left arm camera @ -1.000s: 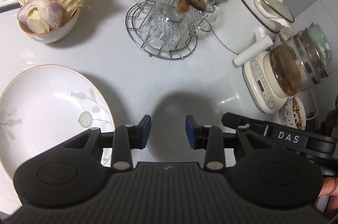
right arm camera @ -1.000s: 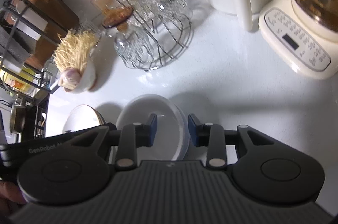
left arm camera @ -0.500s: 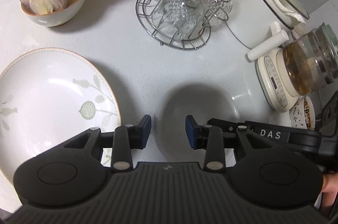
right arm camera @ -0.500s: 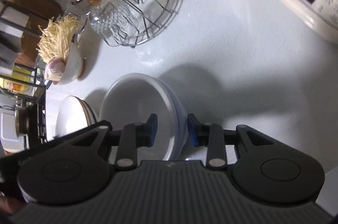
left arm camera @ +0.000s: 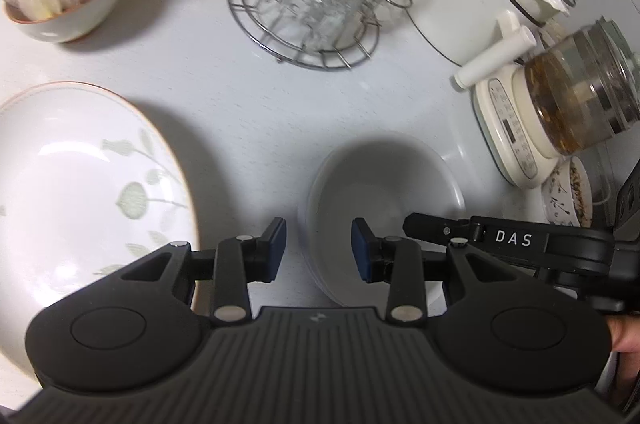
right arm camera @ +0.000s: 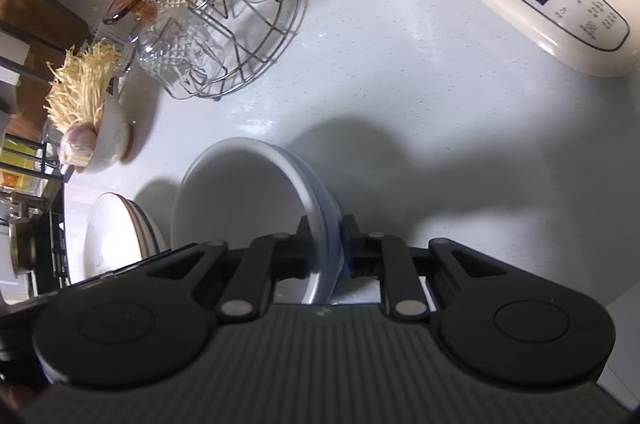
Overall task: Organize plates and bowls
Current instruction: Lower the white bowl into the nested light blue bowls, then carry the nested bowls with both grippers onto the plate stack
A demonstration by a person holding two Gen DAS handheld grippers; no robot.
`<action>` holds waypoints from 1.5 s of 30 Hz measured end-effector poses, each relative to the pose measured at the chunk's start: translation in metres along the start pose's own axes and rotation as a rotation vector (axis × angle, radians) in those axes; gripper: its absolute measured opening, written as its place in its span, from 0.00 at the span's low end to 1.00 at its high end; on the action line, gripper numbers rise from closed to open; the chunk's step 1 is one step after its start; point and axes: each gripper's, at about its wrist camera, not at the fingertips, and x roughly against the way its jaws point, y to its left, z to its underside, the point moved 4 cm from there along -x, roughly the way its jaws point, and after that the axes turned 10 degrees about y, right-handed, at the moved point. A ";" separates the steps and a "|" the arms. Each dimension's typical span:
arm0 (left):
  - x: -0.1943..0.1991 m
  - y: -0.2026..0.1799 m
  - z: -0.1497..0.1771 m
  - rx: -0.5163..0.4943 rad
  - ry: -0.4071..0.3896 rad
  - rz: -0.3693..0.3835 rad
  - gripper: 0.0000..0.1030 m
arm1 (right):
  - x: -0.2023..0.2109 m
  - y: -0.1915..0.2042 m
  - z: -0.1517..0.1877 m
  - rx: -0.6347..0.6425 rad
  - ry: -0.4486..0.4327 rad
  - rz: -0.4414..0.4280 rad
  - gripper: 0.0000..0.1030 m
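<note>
The right gripper (right arm camera: 325, 248) is closing its jaws over the rim of the stacked plain white bowls (right arm camera: 240, 200), 1 finger inside, 1 outside. The left gripper (left arm camera: 319, 250) hangs released above their near edge. At 9 o'clock lies a leaf-patterned white plate (left arm camera: 72, 192) on the white counter (left arm camera: 256, 104).

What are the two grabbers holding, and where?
The right gripper is closing on the white bowl's rim, one finger inside, one outside. The left gripper holds nothing.

Matte black ribbed left gripper (left arm camera: 319, 249) — blue-padded jaws, silver pivot screws, white "DAS" lettering.
</note>
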 end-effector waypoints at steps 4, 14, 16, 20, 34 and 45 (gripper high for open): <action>-0.012 -0.004 0.000 -0.003 0.018 0.009 0.40 | 0.004 -0.005 0.003 0.001 0.001 0.011 0.17; -0.032 -0.006 -0.001 -0.023 0.041 -0.012 0.40 | 0.001 -0.003 0.005 -0.009 0.004 0.024 0.16; -0.035 -0.005 -0.001 -0.024 0.044 -0.032 0.38 | 0.000 -0.001 0.004 0.004 -0.007 0.026 0.16; -0.038 -0.002 -0.004 -0.021 0.039 -0.039 0.32 | -0.003 -0.003 0.003 0.005 -0.002 0.017 0.15; -0.016 -0.006 0.000 -0.047 0.017 -0.006 0.20 | 0.013 0.005 0.010 0.000 -0.011 0.012 0.16; 0.037 -0.008 0.009 -0.064 -0.070 0.014 0.20 | 0.049 0.036 0.017 0.055 -0.088 0.000 0.16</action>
